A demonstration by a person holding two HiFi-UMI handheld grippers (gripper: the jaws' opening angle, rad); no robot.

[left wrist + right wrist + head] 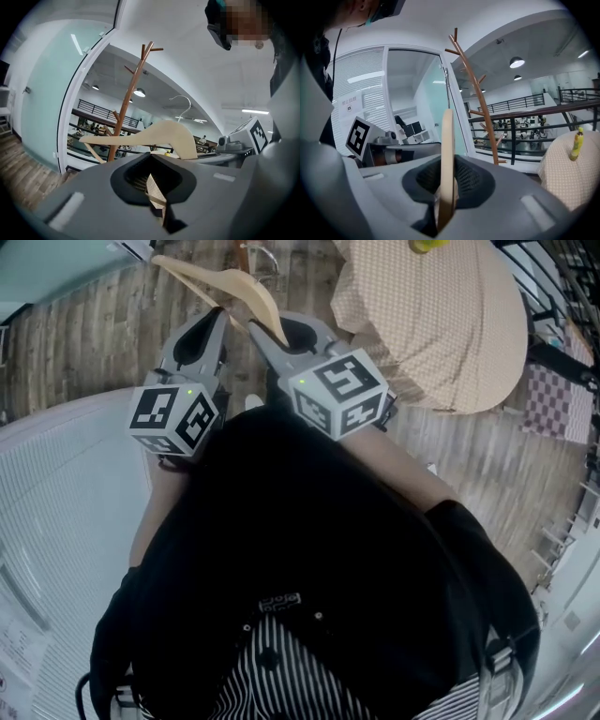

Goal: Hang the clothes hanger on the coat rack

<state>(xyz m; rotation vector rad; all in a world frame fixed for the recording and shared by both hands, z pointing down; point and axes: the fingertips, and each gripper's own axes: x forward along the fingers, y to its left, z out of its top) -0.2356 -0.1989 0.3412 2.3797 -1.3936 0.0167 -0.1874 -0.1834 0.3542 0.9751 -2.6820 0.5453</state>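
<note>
Holding the hanger [248,287] between both: right gripper [446,187] clamped edge-on over one wooden arm, left gripper [153,185] pinching a pale wooden part. Metal hook [182,104] upright just beyond. Further off, well apart, coat rack [127,96]. Might miss a peg through poor hook aim, or twist the hanger by uneven pulls, or nudge the slim rack over.

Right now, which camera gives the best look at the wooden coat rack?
The right gripper view: the coat rack stands unobstructed, with its trunk and pegs clear. The left gripper view shows it too, but the hanger crosses its lower part. The head view, aimed downward, does not clearly show it.
</note>
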